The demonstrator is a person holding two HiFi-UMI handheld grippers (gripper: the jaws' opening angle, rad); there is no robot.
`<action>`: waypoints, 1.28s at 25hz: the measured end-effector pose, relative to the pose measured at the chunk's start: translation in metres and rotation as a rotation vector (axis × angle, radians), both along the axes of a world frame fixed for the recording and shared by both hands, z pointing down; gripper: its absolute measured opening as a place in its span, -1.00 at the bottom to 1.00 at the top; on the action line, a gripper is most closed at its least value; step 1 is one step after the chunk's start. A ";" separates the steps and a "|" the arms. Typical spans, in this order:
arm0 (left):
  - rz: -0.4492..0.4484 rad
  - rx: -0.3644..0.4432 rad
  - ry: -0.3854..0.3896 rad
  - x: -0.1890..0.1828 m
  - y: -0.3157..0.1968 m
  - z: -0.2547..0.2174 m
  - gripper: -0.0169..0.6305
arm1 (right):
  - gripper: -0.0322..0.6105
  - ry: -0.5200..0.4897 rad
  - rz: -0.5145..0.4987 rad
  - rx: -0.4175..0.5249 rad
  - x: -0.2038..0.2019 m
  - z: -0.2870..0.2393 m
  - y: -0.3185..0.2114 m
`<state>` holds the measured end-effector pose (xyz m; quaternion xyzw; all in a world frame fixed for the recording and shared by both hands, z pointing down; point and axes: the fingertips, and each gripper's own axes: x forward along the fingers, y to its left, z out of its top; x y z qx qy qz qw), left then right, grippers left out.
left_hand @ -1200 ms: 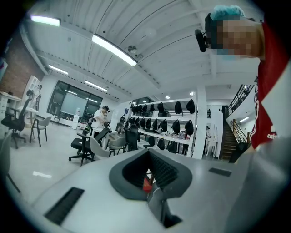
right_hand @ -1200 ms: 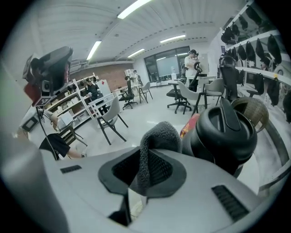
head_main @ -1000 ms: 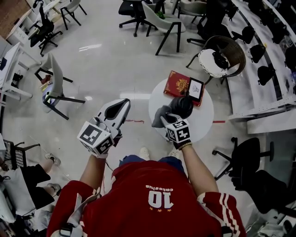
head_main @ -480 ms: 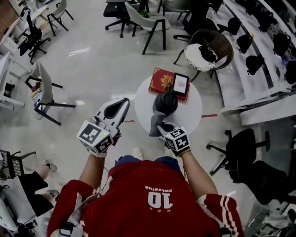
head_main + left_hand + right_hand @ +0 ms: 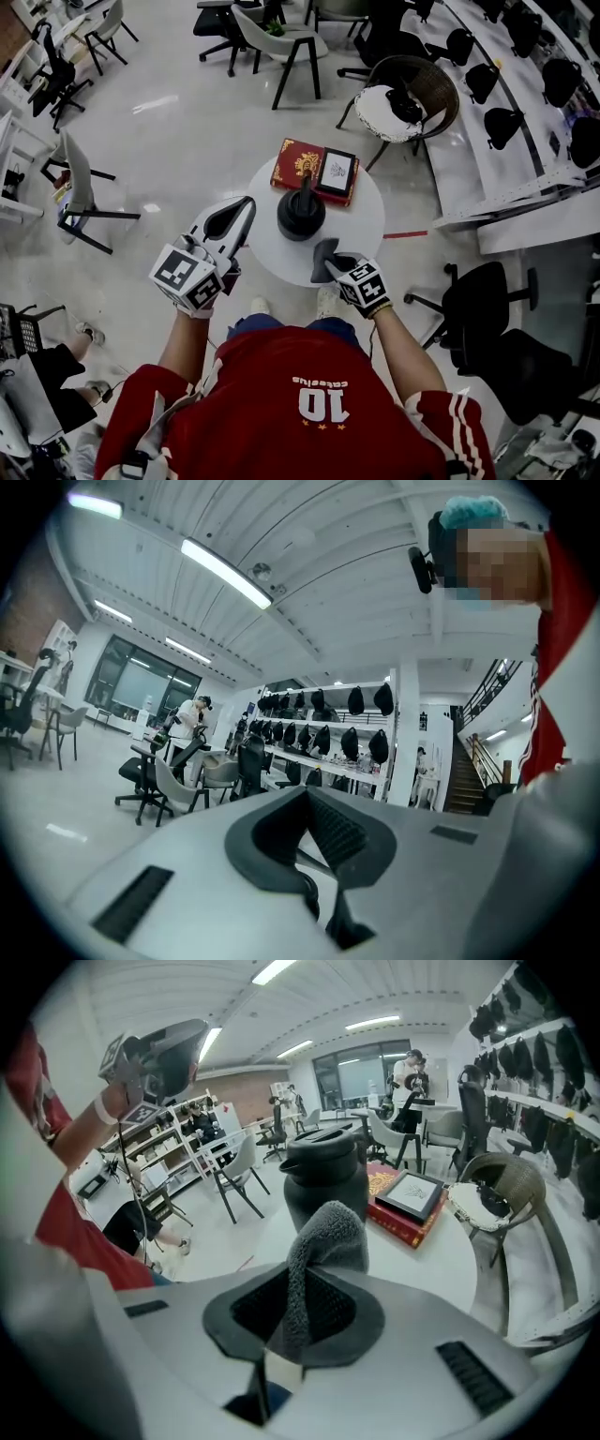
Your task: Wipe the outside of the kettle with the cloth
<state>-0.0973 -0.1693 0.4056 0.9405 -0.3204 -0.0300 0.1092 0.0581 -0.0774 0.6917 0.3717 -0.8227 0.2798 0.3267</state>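
At centre frame, the right gripper [image 5: 334, 267] pinches the grey cloth [image 5: 322, 1241] just below the black kettle [image 5: 301, 216]; the left gripper [image 5: 246, 205] is closed, empty.

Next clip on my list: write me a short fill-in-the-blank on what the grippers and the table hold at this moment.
1. The right gripper is shut on a grey ____.
2. The black kettle stands on a round ____ table.
3. Behind the kettle, a framed picture lies on a ____ book.
4. The left gripper, raised off to the side, is shut and holds ____.

Missing words: cloth; white; red; nothing.
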 end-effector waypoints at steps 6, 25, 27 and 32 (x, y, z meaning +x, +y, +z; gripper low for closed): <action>-0.077 0.010 -0.009 0.022 -0.002 0.000 -0.93 | -0.75 0.010 -0.052 0.014 0.045 -0.002 -0.028; -0.466 -0.025 -0.100 0.003 0.013 0.011 -0.93 | -0.75 0.045 -0.416 0.143 0.049 0.021 -0.143; -0.501 -0.029 -0.107 -0.002 0.017 0.012 -0.93 | -0.75 0.046 -0.463 0.155 0.043 0.024 -0.150; -0.556 -0.036 -0.119 -0.008 0.025 0.016 -0.93 | -0.75 0.061 -0.539 0.162 0.030 0.037 -0.161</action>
